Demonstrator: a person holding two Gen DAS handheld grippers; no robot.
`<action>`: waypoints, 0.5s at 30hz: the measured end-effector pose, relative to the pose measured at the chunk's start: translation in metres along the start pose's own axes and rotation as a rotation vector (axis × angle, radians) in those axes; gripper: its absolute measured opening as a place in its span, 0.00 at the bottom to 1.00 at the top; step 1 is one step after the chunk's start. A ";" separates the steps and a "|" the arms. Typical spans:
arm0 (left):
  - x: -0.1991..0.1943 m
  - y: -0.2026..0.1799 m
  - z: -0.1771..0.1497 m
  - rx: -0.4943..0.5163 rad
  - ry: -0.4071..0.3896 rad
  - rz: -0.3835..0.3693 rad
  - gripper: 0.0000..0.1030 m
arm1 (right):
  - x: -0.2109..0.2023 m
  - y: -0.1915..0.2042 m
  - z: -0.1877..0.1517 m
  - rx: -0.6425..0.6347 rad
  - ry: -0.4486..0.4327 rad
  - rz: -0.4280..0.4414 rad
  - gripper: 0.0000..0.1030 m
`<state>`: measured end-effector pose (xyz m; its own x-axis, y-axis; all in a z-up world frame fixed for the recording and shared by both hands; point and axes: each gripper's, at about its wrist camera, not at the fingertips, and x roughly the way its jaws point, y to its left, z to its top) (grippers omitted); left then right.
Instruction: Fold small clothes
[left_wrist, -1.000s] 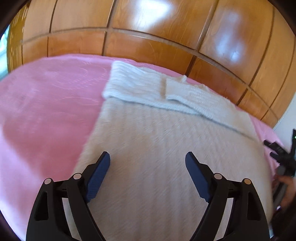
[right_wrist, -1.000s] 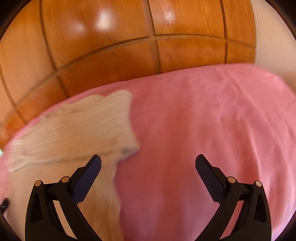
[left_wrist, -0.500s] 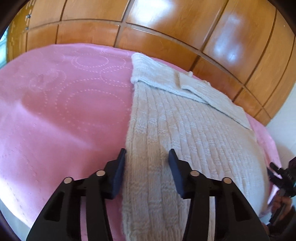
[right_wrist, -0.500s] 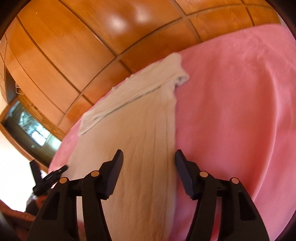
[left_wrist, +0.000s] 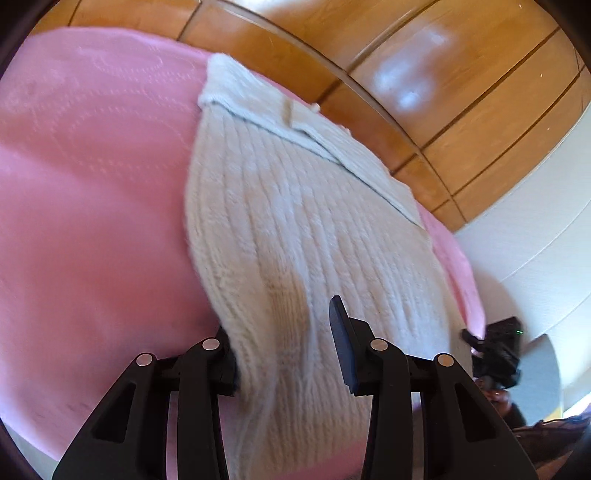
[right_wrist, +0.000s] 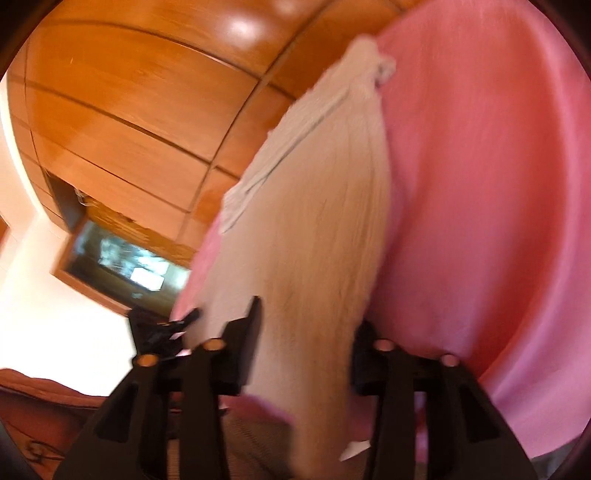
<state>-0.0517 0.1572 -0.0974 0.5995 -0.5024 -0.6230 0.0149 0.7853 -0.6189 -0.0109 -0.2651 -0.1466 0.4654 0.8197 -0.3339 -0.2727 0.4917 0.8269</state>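
A cream ribbed knit sweater lies lengthwise on a pink bedspread, its sleeves folded across the far end. My left gripper is at the sweater's near left edge. Its jaws are closing, with a raised ridge of knit filling the gap; the left finger is hidden under the fabric. In the right wrist view the sweater runs away from my right gripper. Those jaws are closing on its near right edge, and fabric spans the gap. The hem hangs below them.
Glossy wooden panels rise behind the bed, with a white wall to the right. The other gripper and a hand show at the right edge. A dark wood-framed opening sits low on the left. Pink bedspread stretches right.
Both grippers came down and in to the sweater's near edge, each swinging toward its own side. Their wide-open jaws narrowed around the knit, which now bunches between the fingers.
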 end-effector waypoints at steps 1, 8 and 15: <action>0.001 0.000 -0.001 -0.008 0.007 -0.017 0.37 | 0.008 -0.001 -0.002 0.009 0.021 0.002 0.28; 0.006 -0.008 -0.002 0.017 0.041 -0.020 0.40 | 0.018 0.003 -0.001 -0.005 0.029 -0.018 0.23; 0.006 -0.021 -0.009 0.065 0.044 -0.055 0.65 | 0.014 0.003 -0.006 -0.015 0.021 -0.036 0.24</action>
<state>-0.0558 0.1345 -0.0930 0.5610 -0.5598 -0.6099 0.1001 0.7772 -0.6213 -0.0105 -0.2499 -0.1517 0.4570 0.8076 -0.3727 -0.2694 0.5250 0.8074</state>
